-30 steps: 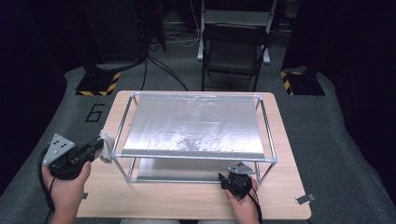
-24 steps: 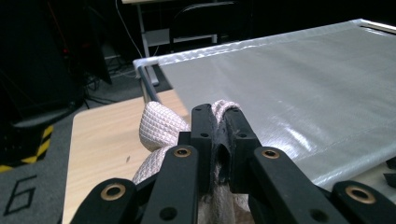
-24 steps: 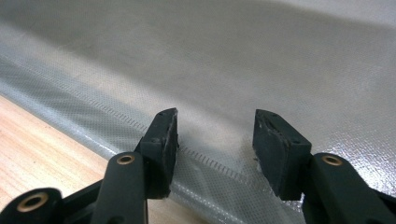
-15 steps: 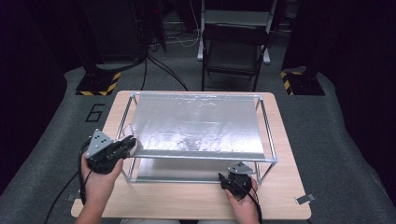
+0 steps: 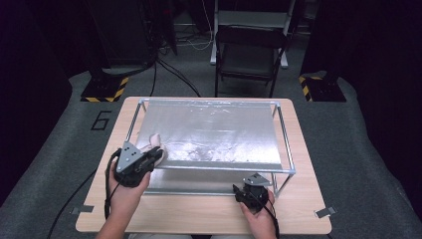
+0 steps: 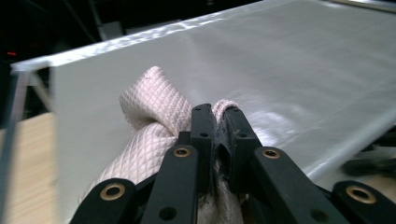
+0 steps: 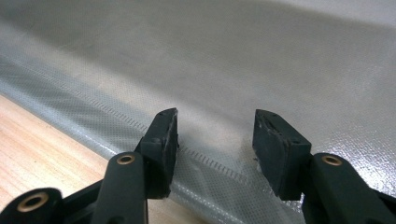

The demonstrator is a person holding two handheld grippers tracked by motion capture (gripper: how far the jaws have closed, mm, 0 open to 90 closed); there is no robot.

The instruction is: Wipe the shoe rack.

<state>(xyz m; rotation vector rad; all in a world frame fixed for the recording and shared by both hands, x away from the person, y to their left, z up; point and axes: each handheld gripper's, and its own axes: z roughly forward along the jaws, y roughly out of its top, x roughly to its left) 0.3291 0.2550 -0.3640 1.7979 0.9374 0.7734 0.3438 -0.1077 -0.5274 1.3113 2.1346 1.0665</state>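
Two grippers: both at the near side of the wooden table (image 5: 209, 216).
Left gripper (image 6: 215, 122): clenched on a pale quilted cloth (image 6: 156, 121).
Cloth: bunched on the near left corner of the silvery sheet (image 5: 214, 132) stretched over the metal frame (image 5: 284, 144).
Right gripper (image 7: 215, 149): jaws apart, nothing between them, over the sheet's near edge.
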